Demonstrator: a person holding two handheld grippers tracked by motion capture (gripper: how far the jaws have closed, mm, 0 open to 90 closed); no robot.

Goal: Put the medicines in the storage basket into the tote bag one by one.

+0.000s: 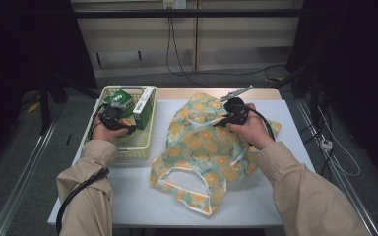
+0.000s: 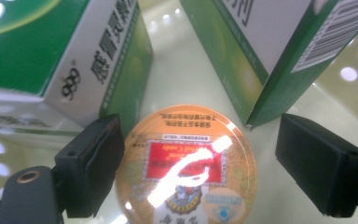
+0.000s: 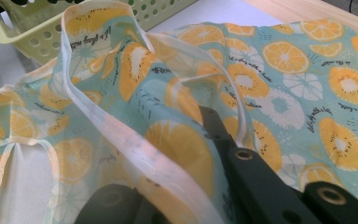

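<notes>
So the left gripper (image 1: pixel 119 122) is down inside the basket (image 1: pixel 139 147), which sits at about 9 o'clock on the table (image 1: pixel 256 201). Looking along its jaws in the left gripper view, they stand wide on either side of a round tin (image 2: pixel 186 168) with an orange lid and a red label. The left pad looks right up against the tin's edge, the right one is clearly off it with bare basket floor between, so nothing is gripped yet. The tin lies flat on the basket floor, right at 6 o'clock in that view. Two green boxes stand behind it: one box (image 2: pixel 60 56) at 10 o'clock, the other box (image 2: pixel 270 51) at 1 o'clock with a barcode on its end, a gap between them.

The right gripper (image 1: pixel 226 119) is over at the middle of the table, closed tight on the bag (image 1: pixel 202 147), that teal one with orange slices printed on it. In the right gripper view the jaws pinch the whitish rim (image 3: pixel 121 135) of the bag and hold it lifted a bit. The rest of the bag lies crumpled on the table, just beside the basket, its handles towards 6 o'clock.
</notes>
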